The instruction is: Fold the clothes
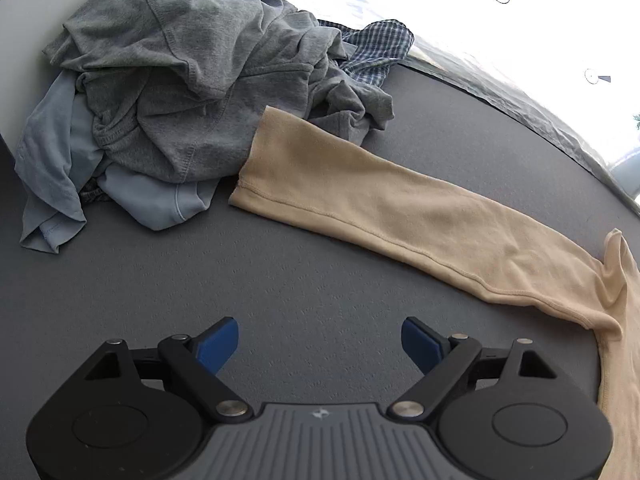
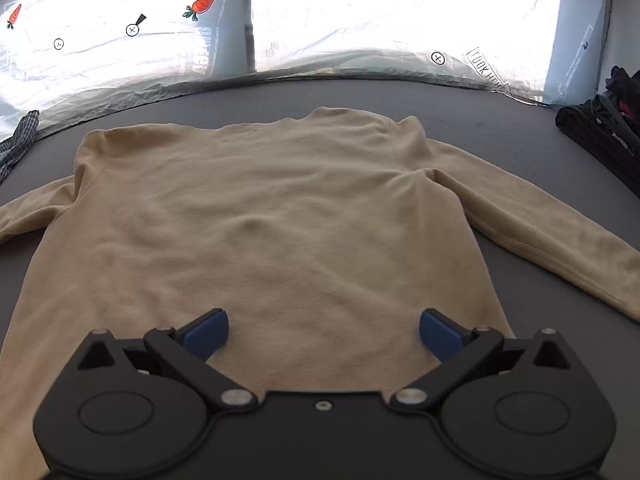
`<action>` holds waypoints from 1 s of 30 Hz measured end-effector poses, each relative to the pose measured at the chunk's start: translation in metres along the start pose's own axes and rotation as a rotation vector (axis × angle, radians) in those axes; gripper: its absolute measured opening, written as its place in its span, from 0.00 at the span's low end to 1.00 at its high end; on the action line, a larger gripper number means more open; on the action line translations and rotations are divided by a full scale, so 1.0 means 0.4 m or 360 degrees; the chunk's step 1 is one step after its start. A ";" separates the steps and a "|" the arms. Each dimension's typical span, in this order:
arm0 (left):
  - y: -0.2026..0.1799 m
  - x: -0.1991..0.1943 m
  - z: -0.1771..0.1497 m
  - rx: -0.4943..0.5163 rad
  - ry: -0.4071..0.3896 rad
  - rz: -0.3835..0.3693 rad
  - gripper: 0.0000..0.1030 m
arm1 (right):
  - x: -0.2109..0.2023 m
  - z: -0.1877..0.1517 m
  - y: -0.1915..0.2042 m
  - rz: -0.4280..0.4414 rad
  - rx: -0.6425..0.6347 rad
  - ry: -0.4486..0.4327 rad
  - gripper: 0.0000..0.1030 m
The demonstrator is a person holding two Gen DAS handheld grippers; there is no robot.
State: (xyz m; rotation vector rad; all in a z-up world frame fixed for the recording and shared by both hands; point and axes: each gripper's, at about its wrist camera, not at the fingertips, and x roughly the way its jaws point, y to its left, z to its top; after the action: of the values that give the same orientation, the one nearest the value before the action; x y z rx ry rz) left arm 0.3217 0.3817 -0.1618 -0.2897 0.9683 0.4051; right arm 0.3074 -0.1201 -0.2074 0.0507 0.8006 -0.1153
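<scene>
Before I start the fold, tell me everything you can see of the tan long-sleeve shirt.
The tan long-sleeve shirt is a soft, slightly fuzzy knit, spread flat on the grey table, neckline away from the right wrist camera. The body shows light ripples and one small pucker near the middle. Both sleeves lie spread outward; the left sleeve runs straight, its hemmed cuff lying right by the grey garment in the pile. The right gripper hovers open over the lower body; the left gripper is open above bare table. Neither holds it.

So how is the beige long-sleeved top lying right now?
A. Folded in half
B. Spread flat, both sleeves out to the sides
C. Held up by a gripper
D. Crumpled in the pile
B: the beige top lies flat on the grey surface, sleeves outstretched, both grippers open.
</scene>
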 end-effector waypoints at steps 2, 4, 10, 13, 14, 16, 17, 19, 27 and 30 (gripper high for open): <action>0.026 0.026 0.048 0.0039 -0.0067 0.0000 0.86 | -0.005 -0.006 -0.002 -0.0002 0.0020 -0.0019 1.00; 0.033 0.048 0.082 0.0090 -0.0127 -0.0006 0.86 | -0.009 -0.014 0.000 -0.0008 0.0016 -0.0045 1.00; 0.028 0.109 0.125 0.0246 -0.0216 0.0018 0.86 | -0.005 -0.021 0.003 -0.0034 0.0034 -0.0086 1.00; 0.028 0.138 0.135 0.0251 -0.0200 0.0066 0.86 | -0.003 -0.024 0.006 -0.0045 0.0045 -0.0107 1.00; 0.033 0.147 0.137 0.0210 -0.0185 0.0053 0.86 | -0.003 -0.025 0.007 -0.0049 0.0049 -0.0114 1.00; 0.044 0.164 0.141 0.0128 -0.0154 0.0026 0.85 | -0.001 -0.027 0.010 -0.0057 0.0057 -0.0127 1.00; 0.047 0.168 0.142 0.0091 -0.0145 0.0026 0.84 | -0.001 -0.028 0.011 -0.0061 0.0060 -0.0134 1.00; 0.043 0.161 0.142 0.0031 -0.0145 0.0066 0.73 | 0.000 -0.028 0.011 -0.0063 0.0063 -0.0135 1.00; 0.061 0.070 0.096 -0.0306 -0.0256 0.0027 0.07 | -0.002 -0.035 0.009 -0.0054 0.0074 -0.0164 1.00; 0.061 -0.017 0.066 -0.0390 -0.0334 0.0002 0.07 | -0.003 -0.036 0.006 -0.0044 0.0074 -0.0164 1.00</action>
State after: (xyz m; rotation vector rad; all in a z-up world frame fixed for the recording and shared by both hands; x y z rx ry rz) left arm 0.3267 0.4130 -0.1433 -0.4593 0.7136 0.5454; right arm 0.2965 -0.1163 -0.2165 0.0767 0.6956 -0.1613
